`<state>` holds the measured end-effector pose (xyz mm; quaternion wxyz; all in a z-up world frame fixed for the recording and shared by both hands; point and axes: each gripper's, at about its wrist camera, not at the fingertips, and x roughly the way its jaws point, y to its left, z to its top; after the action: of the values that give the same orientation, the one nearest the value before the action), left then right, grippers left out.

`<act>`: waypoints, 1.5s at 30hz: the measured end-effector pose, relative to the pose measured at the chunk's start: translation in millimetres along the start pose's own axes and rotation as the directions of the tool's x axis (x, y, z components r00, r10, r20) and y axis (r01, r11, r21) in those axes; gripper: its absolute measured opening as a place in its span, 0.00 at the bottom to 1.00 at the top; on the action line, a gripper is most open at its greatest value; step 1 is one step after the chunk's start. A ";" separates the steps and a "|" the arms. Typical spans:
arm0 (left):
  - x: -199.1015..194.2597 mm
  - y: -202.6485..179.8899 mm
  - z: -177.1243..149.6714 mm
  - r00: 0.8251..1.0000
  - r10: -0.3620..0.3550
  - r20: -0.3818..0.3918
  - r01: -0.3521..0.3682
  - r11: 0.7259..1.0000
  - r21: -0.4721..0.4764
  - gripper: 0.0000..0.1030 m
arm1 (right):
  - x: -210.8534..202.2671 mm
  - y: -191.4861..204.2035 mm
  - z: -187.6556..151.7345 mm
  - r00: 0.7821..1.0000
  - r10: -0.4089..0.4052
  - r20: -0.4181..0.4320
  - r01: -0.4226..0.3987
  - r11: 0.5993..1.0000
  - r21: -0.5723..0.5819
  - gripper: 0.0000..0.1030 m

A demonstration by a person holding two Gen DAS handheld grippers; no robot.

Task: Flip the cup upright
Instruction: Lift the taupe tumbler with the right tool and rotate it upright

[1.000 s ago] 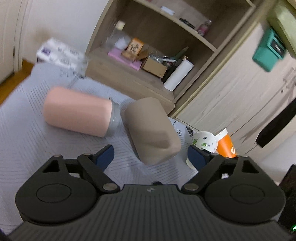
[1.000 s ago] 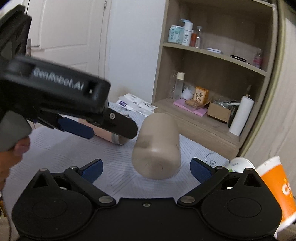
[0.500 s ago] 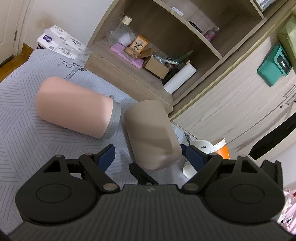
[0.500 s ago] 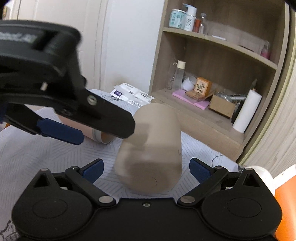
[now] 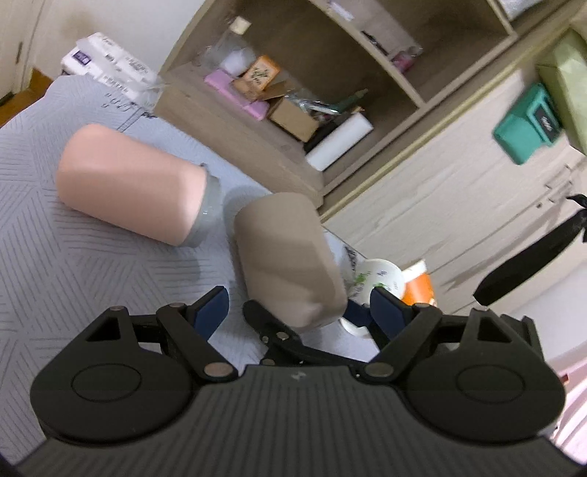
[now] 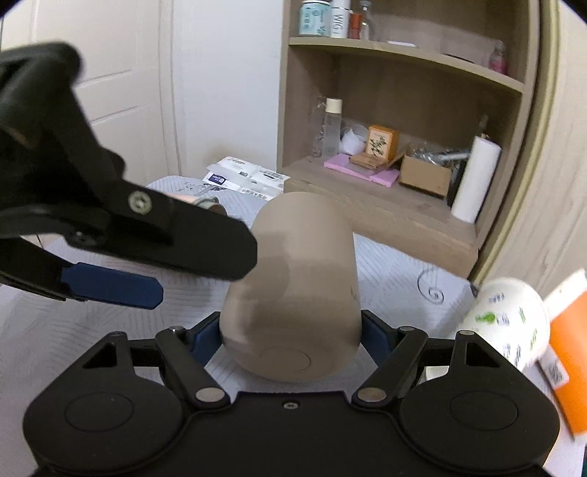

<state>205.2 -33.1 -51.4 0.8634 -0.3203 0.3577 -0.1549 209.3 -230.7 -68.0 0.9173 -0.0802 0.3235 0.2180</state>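
On the grey patterned cloth [image 5: 73,264], one taupe cup [image 6: 293,286] lying on its side, base toward the right gripper [image 6: 291,330] whose blue pads flank its lower body, contact unclear; left gripper [image 5: 299,304] wide open, empty; pink cup [image 5: 132,190] beside.

We're in a home, a lived-in bedroom or spare room by the look of it: a wooden shelf unit [image 6: 403,121] crammed with toiletry bottles [image 6: 323,16], a cardboard box [image 6: 425,176] and a paper towel roll [image 6: 475,176]. There's a white panelled door [image 6: 91,80] on the left, and packs of tissues [image 5: 106,71] lie beside the grey quilted cover [image 5: 73,264].
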 end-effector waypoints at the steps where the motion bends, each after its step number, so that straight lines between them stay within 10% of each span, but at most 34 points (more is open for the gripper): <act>1: -0.8 -1.0 -1.0 1.000 -0.011 -0.007 0.011 1.000 0.000 0.82 | -3.1 -0.1 -2.1 1.000 0.000 -0.003 0.000 1.000 0.018 0.80; 26: -4.3 23.7 -38.8 0.967 -0.161 -0.196 0.146 0.985 -0.088 0.76 | -70.5 0.9 -53.6 0.955 0.243 -0.172 -0.150 0.892 0.427 0.80; 45: 1.4 26.6 -40.1 0.955 -0.163 -0.249 0.158 0.987 -0.043 0.65 | -56.4 -35.8 -13.9 0.915 0.324 -0.240 -0.224 0.903 0.366 0.87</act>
<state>178.5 -31.7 -91.5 0.7919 -0.3358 0.4389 -0.2597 178.5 -286.3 -43.2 0.8185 0.0899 0.4966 0.2745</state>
